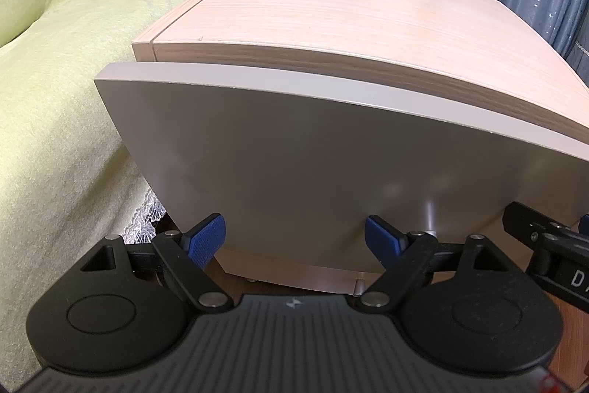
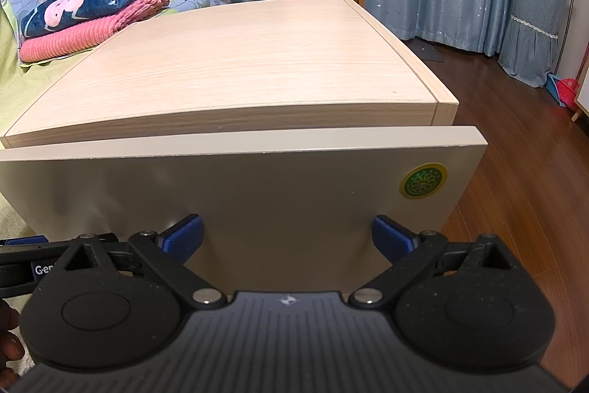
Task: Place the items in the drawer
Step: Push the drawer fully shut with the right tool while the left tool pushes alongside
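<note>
Bedding in pale yellow-green fills the room's left side, and against it stands the light wood-grain nightstand, whose bare top carries nothing. Below that top sits the task's thing, the flat grey-beige drawer front, its long axis running left to right across both views, its upper edge standing a little proud of the cabinet, so it looks slightly out or not quite seated; I cannot tell which. A round green-and-yellow sticker marks its right corner. Both tools face it squarely, side by side. The left gripper has its blue pads spread wide, holding nothing, tips just beside the panel's lower edge. The right gripper is likewise spread and empty, equally near. No items to stow appear in either view.
</note>
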A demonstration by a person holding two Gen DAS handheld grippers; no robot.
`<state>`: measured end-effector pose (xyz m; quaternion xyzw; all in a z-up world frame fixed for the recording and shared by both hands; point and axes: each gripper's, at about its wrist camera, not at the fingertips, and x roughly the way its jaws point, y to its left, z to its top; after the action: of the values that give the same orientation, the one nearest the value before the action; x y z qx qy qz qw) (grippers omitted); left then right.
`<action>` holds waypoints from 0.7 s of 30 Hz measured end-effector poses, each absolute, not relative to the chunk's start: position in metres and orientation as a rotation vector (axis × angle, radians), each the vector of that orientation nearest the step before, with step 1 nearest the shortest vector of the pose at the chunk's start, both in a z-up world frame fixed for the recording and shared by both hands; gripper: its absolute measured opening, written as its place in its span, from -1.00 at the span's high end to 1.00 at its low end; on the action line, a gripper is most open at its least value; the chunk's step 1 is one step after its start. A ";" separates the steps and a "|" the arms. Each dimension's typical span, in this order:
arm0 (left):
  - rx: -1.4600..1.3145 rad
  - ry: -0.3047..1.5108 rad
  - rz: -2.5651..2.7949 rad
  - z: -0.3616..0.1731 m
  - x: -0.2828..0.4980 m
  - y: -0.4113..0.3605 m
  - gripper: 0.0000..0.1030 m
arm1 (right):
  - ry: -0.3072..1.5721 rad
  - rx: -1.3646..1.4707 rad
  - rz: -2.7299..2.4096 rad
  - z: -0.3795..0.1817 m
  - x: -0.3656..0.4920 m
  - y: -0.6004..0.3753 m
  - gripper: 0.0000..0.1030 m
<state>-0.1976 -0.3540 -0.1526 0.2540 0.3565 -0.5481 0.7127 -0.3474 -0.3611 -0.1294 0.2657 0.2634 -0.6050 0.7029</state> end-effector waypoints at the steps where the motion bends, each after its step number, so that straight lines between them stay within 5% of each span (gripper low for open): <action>1: 0.562 0.790 -1.215 -0.153 -0.197 -0.354 -0.65 | 0.586 0.592 -1.346 -0.129 -0.347 -0.362 -0.89; 21: 0.561 0.799 -1.213 -0.153 -0.197 -0.360 -0.65 | 0.585 0.590 -1.348 -0.131 -0.346 -0.367 -0.91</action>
<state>-0.1971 -0.3600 -0.1529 0.2530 0.3603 -0.5469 0.7121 -0.3458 -0.3674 -0.1308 0.2652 0.2629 -0.6057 0.7026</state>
